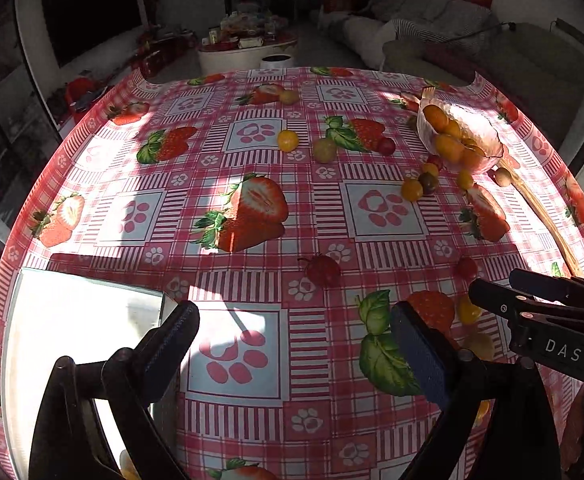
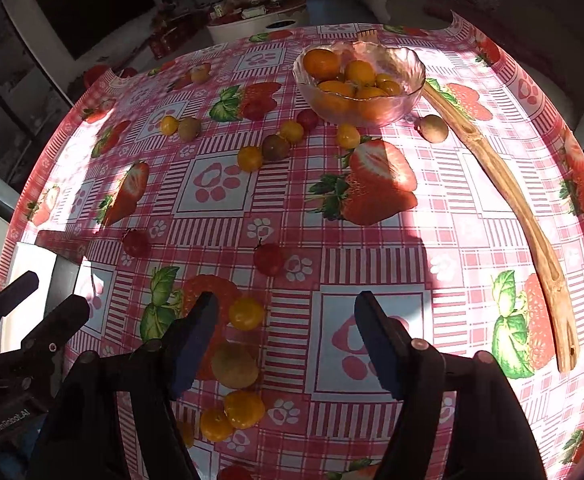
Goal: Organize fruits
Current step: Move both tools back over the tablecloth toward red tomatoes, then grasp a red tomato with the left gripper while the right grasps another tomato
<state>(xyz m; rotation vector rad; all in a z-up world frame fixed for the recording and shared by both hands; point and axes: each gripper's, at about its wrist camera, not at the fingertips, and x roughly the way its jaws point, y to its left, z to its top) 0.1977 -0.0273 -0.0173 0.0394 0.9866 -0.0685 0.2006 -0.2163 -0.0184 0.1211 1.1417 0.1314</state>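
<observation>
A glass bowl (image 2: 372, 114) holding several orange fruits stands at the far side of the strawberry-print tablecloth; it also shows in the left wrist view as the bowl (image 1: 488, 160). Small tomatoes lie scattered on the cloth: a red one (image 2: 268, 259), a yellow one (image 2: 245, 314), a greenish one (image 2: 233, 364). My right gripper (image 2: 287, 308) is open above the cloth, and the yellow and greenish tomatoes lie just inside its left finger, untouched. My left gripper (image 1: 292, 316) is open over bare cloth, with a red tomato (image 1: 324, 270) just ahead of it.
A long wooden utensil (image 2: 524, 216) lies along the right side of the table. A white tray (image 1: 71, 320) sits at the near left corner. More tomatoes cluster near the bowl (image 2: 275, 147). The two grippers hang close side by side.
</observation>
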